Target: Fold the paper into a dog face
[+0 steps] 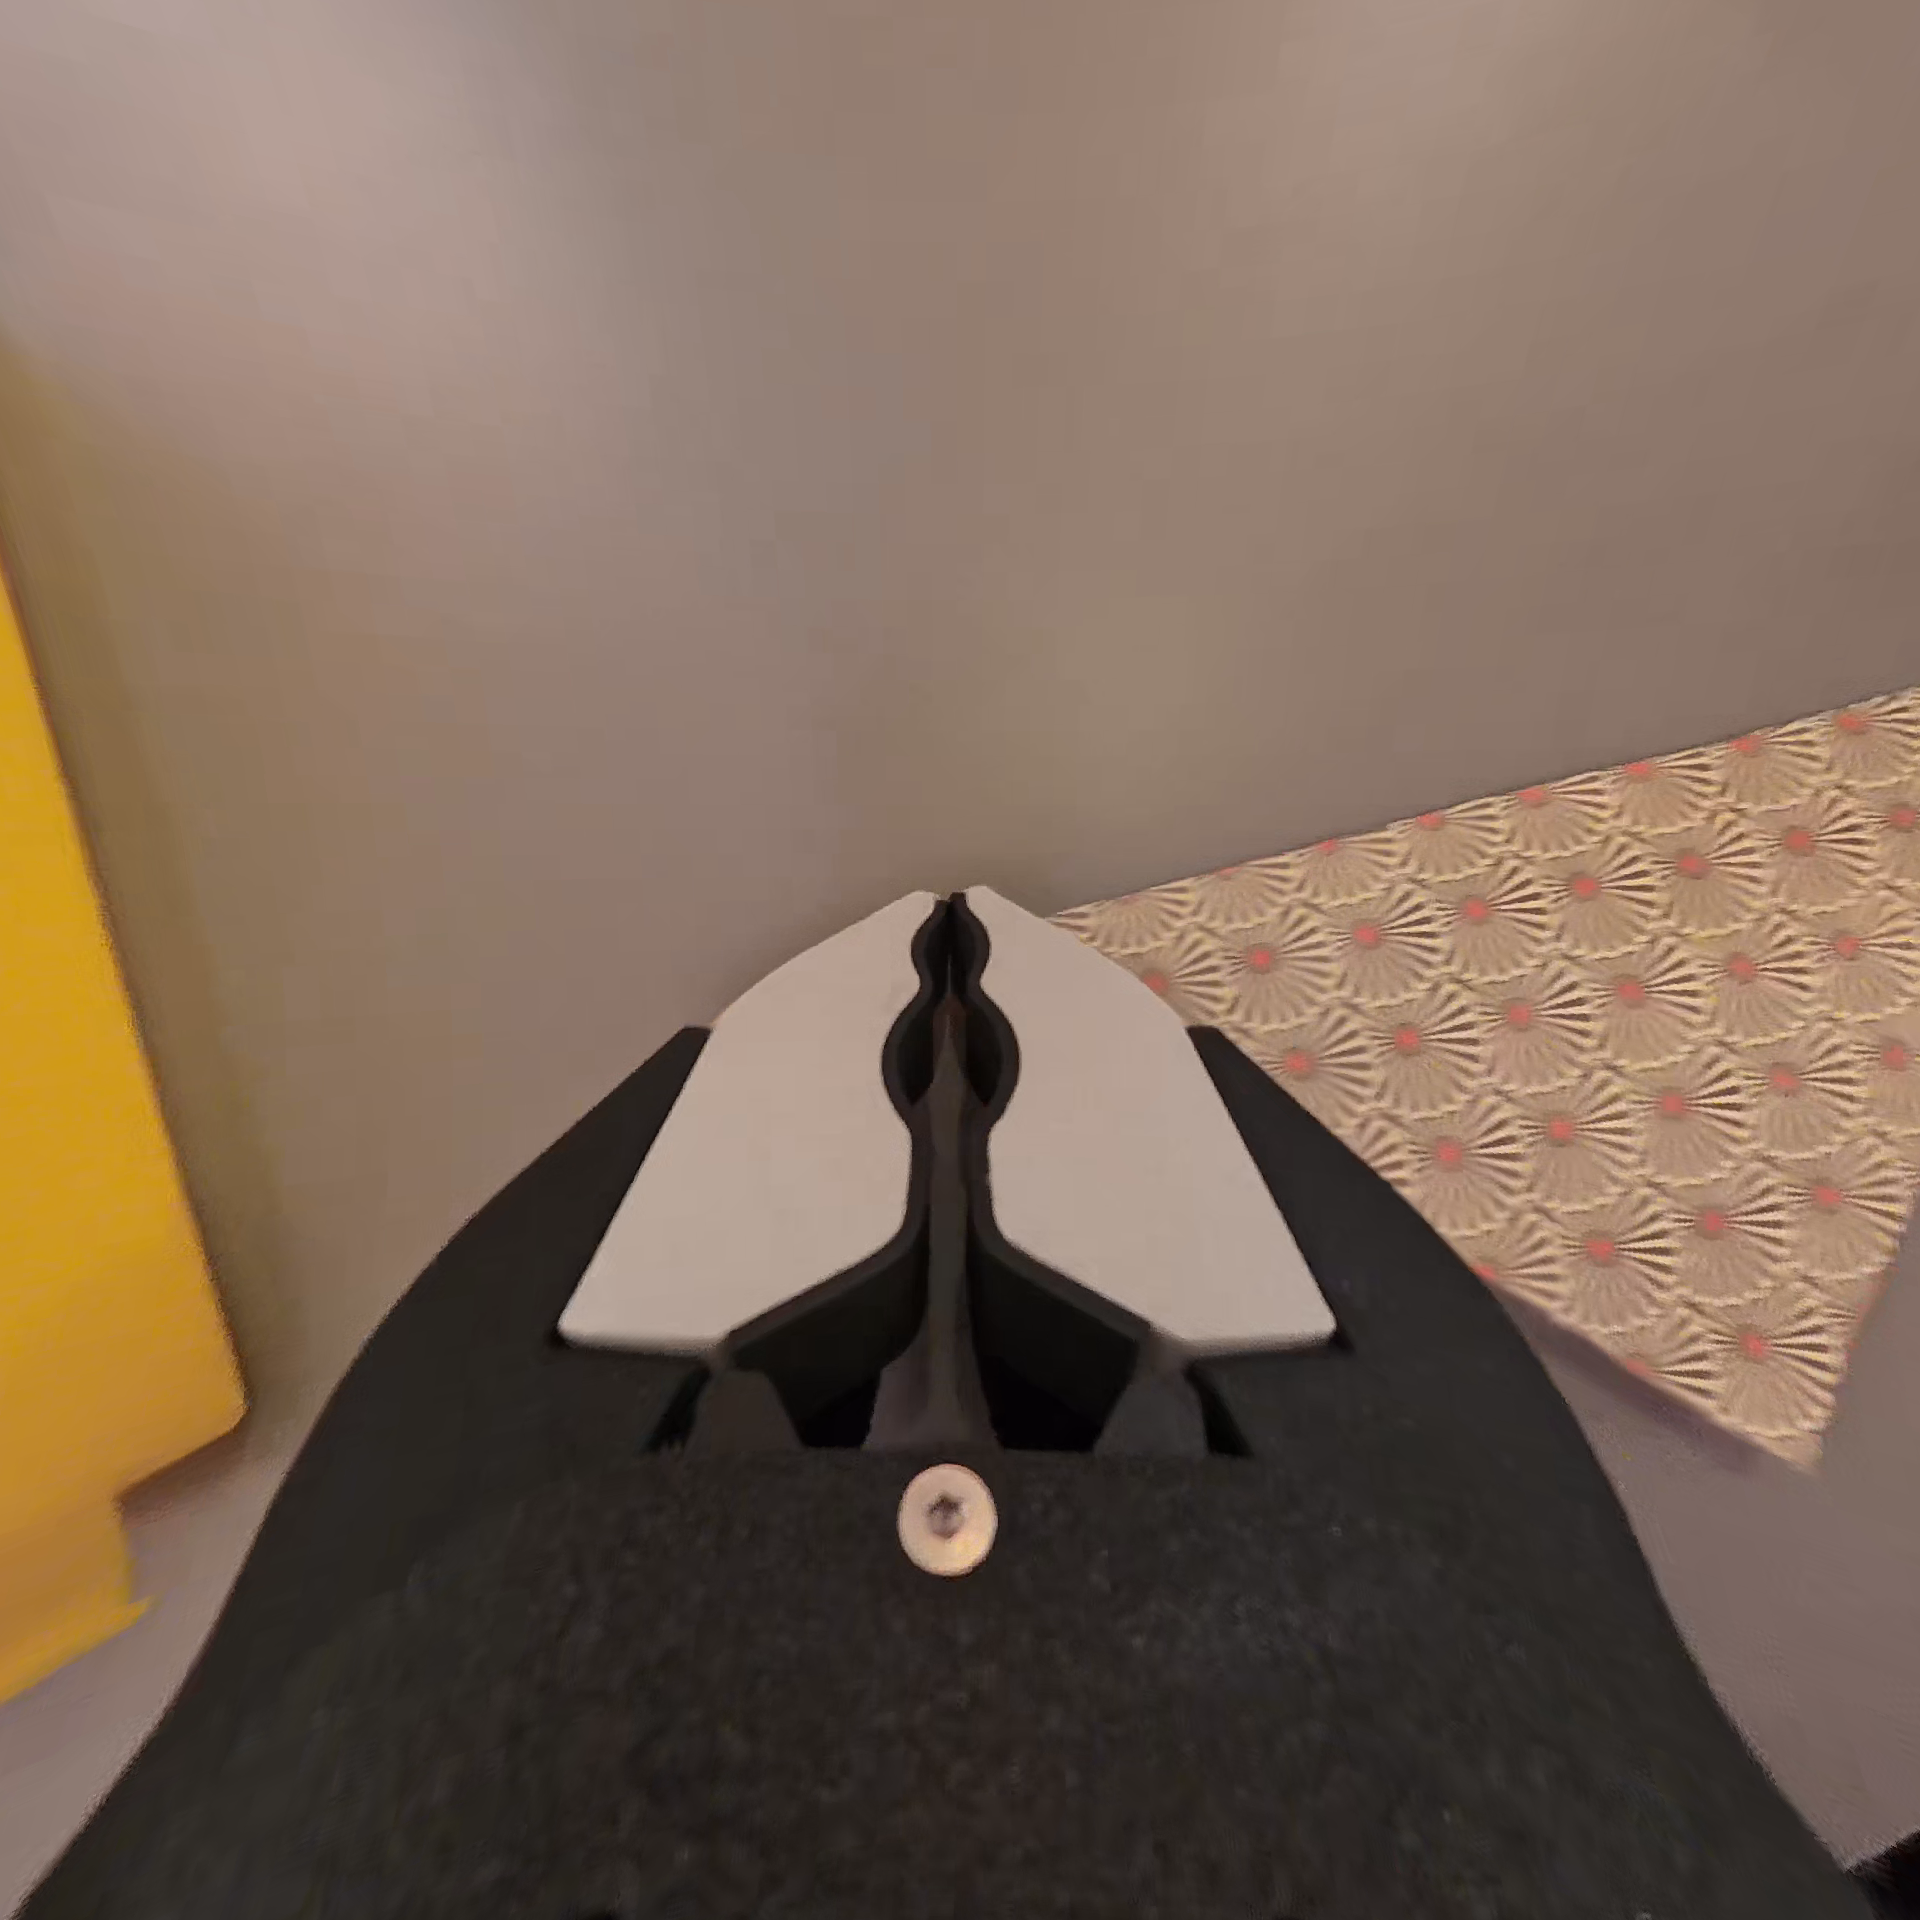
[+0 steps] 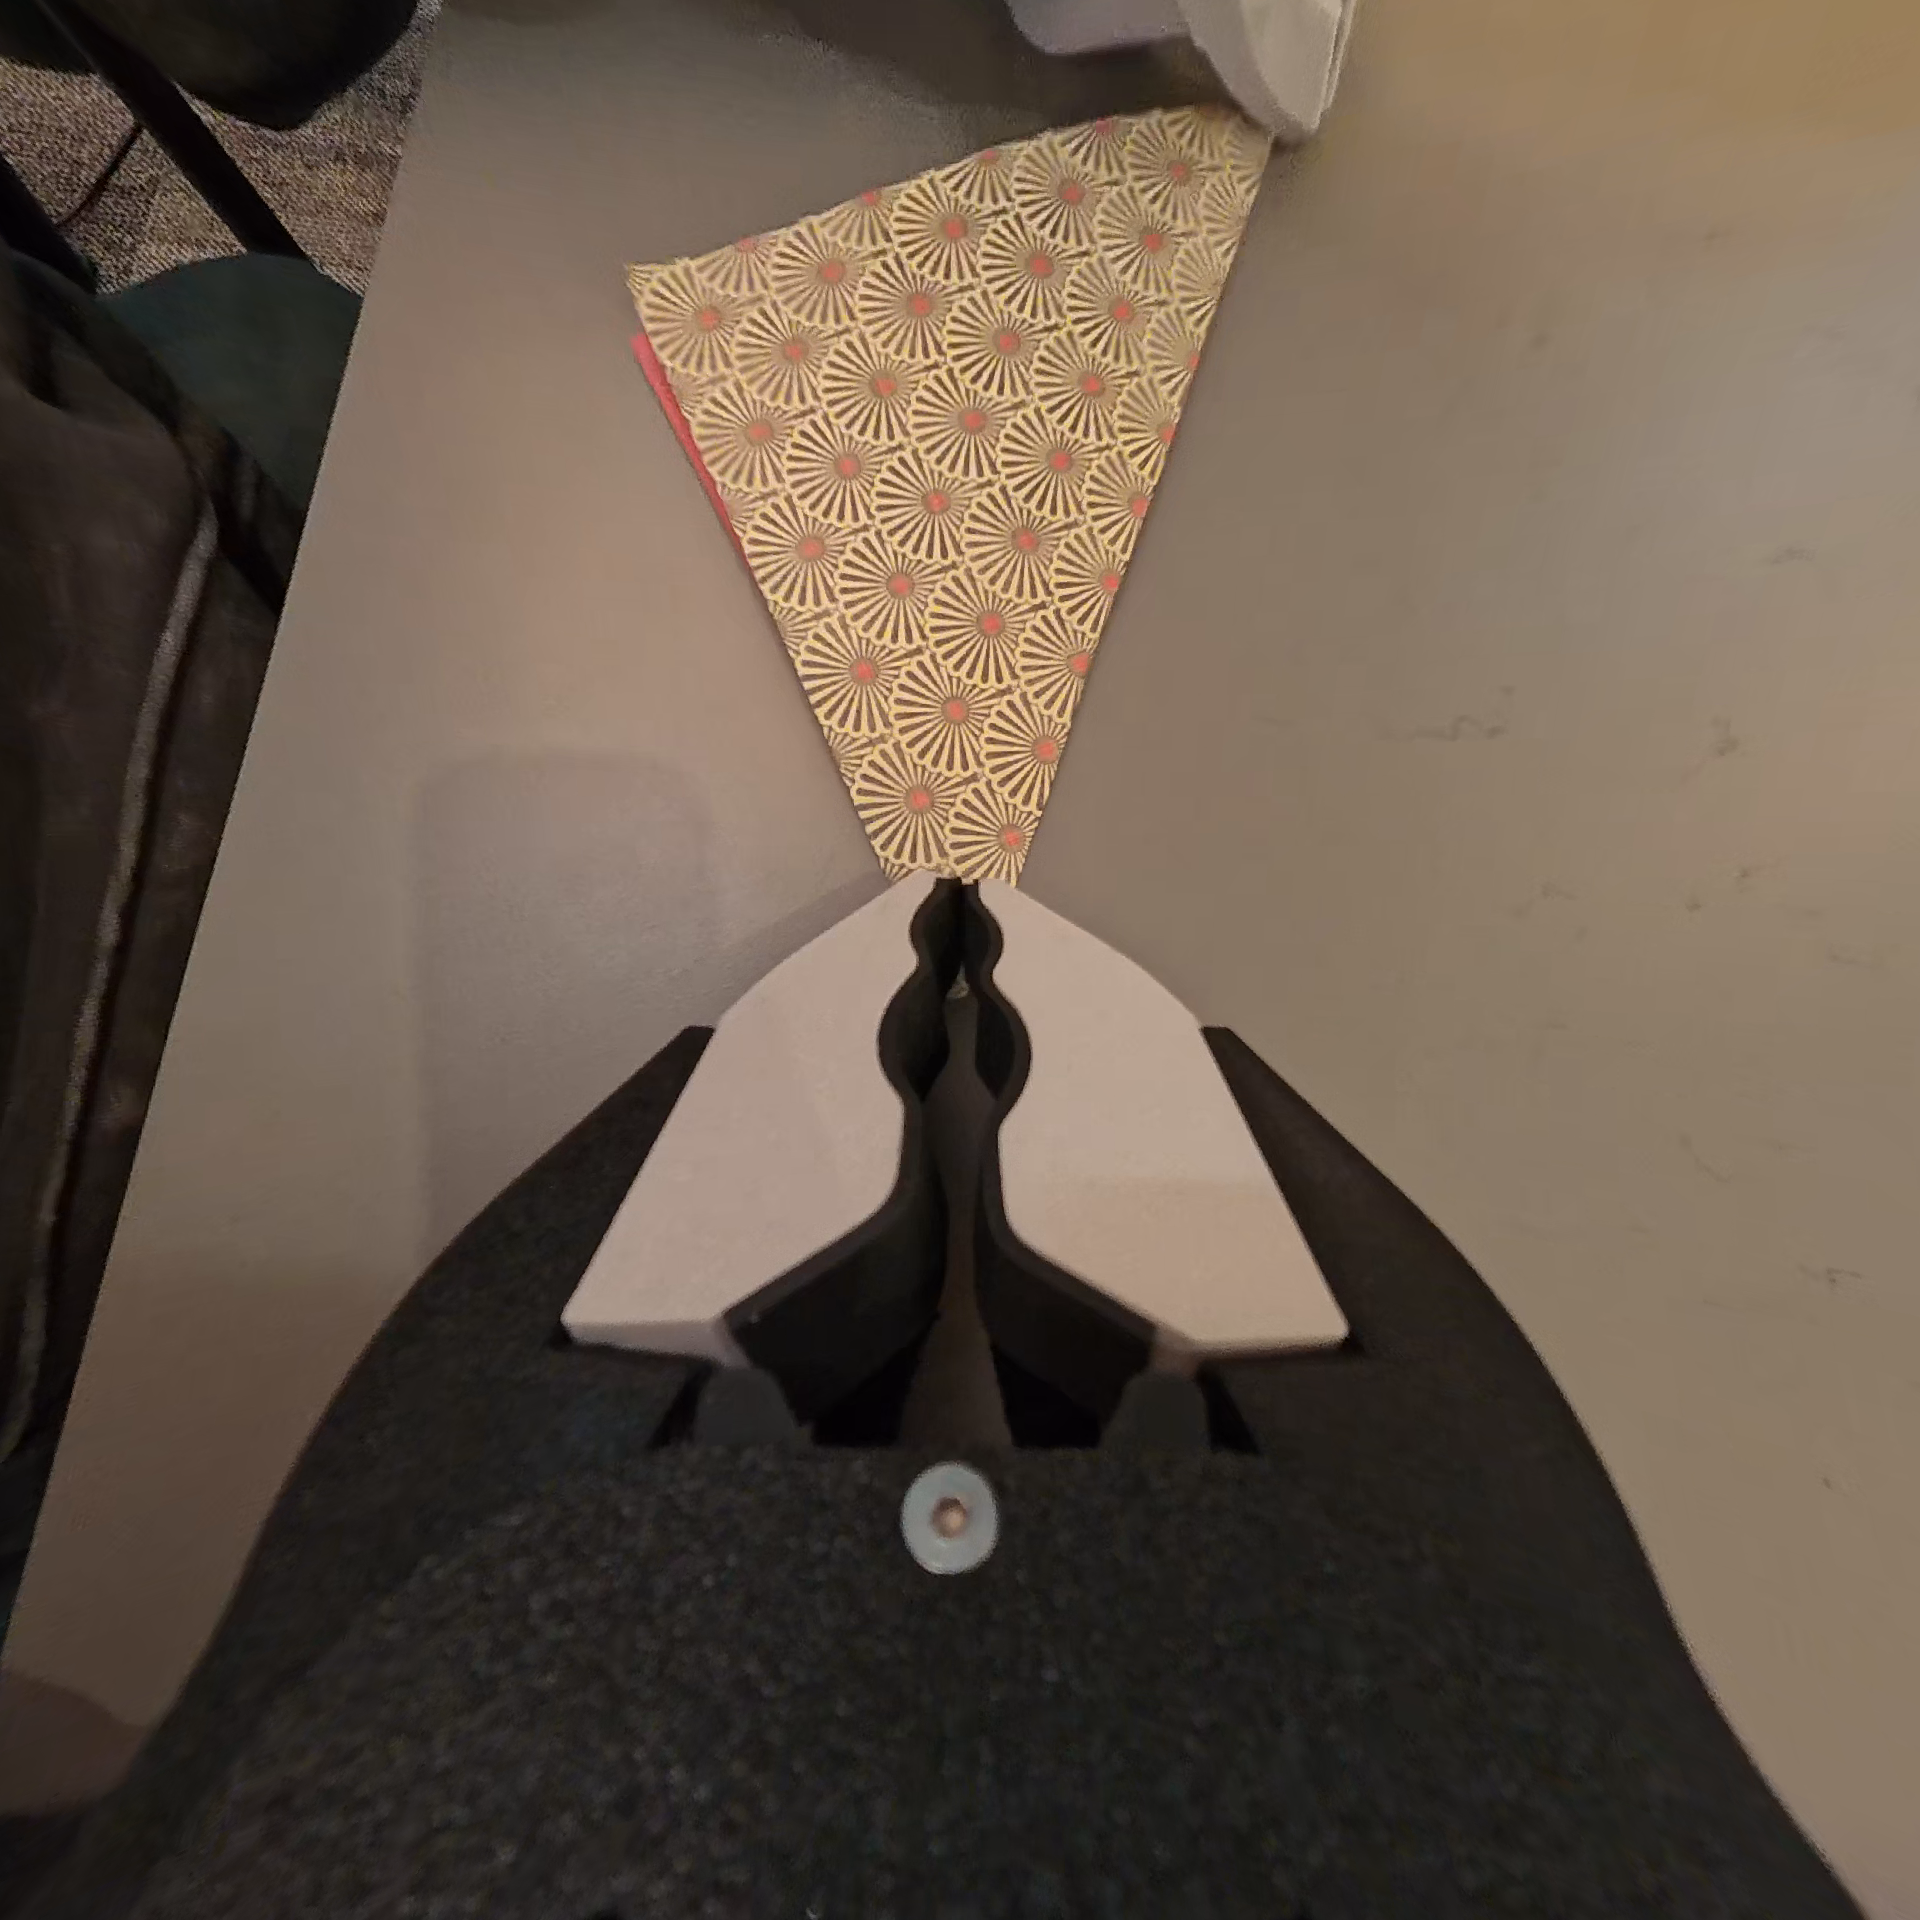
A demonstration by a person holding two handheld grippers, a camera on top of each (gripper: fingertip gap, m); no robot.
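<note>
Paper, folded triangular, is pinched at its corner by right gripper; left gripper hovers clenched, empty.

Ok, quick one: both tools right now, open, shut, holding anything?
Left tool: shut, holding nothing; the patterned paper lies to its right.
Right tool: shut on the near corner of the patterned paper, which is folded into a triangle.
</note>
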